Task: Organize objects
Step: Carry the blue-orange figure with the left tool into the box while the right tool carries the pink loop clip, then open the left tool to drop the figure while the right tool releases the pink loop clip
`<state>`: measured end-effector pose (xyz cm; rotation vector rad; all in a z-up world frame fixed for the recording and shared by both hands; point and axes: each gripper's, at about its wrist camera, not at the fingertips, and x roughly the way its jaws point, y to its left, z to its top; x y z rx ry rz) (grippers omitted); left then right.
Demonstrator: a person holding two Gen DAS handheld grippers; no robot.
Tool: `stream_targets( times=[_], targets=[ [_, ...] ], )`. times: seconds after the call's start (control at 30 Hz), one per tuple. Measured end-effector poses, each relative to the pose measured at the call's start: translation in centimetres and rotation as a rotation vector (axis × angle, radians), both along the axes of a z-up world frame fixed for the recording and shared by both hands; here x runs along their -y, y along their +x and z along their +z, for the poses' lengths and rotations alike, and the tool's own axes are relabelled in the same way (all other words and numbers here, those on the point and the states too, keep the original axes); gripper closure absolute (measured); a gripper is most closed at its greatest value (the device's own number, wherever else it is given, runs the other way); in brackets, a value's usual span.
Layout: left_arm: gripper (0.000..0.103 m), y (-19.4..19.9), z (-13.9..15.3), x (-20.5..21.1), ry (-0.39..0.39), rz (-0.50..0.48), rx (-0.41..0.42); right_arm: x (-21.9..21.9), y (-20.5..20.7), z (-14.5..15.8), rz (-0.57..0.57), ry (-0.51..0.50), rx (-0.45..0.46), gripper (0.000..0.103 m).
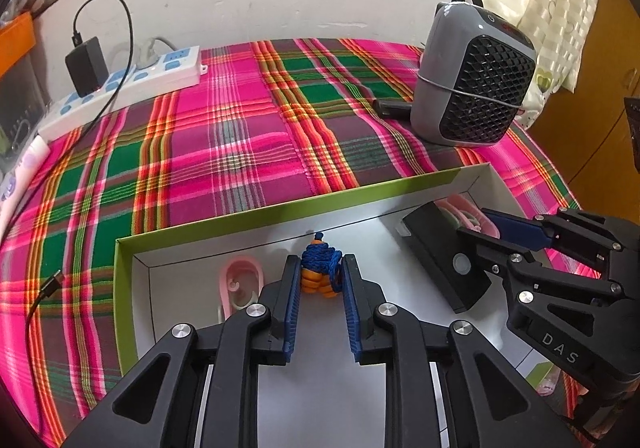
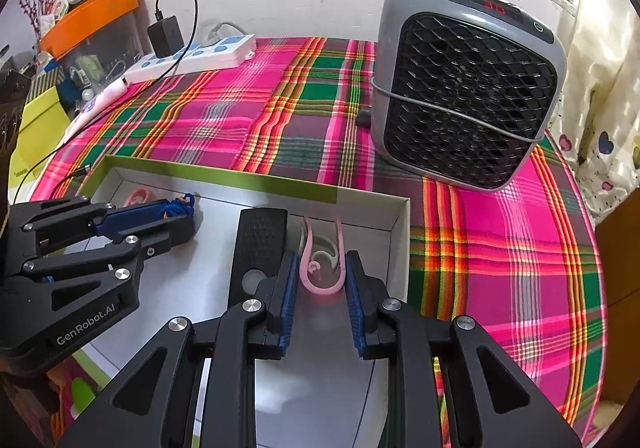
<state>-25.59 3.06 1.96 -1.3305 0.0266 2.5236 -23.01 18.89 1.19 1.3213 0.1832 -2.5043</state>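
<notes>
A shallow white box with a green rim lies on the plaid cloth; it also shows in the right wrist view. Inside it, my left gripper is shut on a blue and orange knotted cord toy, seen from the side in the right wrist view. My right gripper is shut on a pink clip at the box's right end. A black rectangular device lies in the box between the two grippers. A second pink clip lies at the box's left end.
A grey fan heater stands on the cloth behind the box at the right. A white power strip with a black charger lies at the back left, its cable end left of the box. Clutter and an orange bin sit beyond the table's left edge.
</notes>
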Motion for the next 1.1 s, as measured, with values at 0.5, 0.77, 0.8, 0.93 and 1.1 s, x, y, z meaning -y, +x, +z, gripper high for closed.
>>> stream_targets(
  times=[0.5,0.77,0.8,0.93,1.1],
  targets=[
    [0.071,0.9,0.8,0.2,0.002,0.017,-0.013,-0.3,0.7,0.4,-0.020,-0.018,-0.011,0.069],
    [0.069,2.4,1.9,0.5,0.023,0.025,-0.035,-0.6,1.6,1.0,-0.034,-0.028,-0.031,0.069],
    [0.069,2.7,2.0,0.5,0.024,0.028,-0.037,-0.7,1.8,1.1,-0.037,-0.031,-0.035,0.069],
    [0.068,3.9,2.8,0.6,0.032,0.028,-0.059,-1.0,2.6,1.5,-0.046,-0.048,-0.042,0.069],
    [0.068,5.2,3.3,1.0,0.044,0.041,-0.070,-1.3,3.8,2.0,-0.048,-0.063,-0.052,0.069]
  ],
)
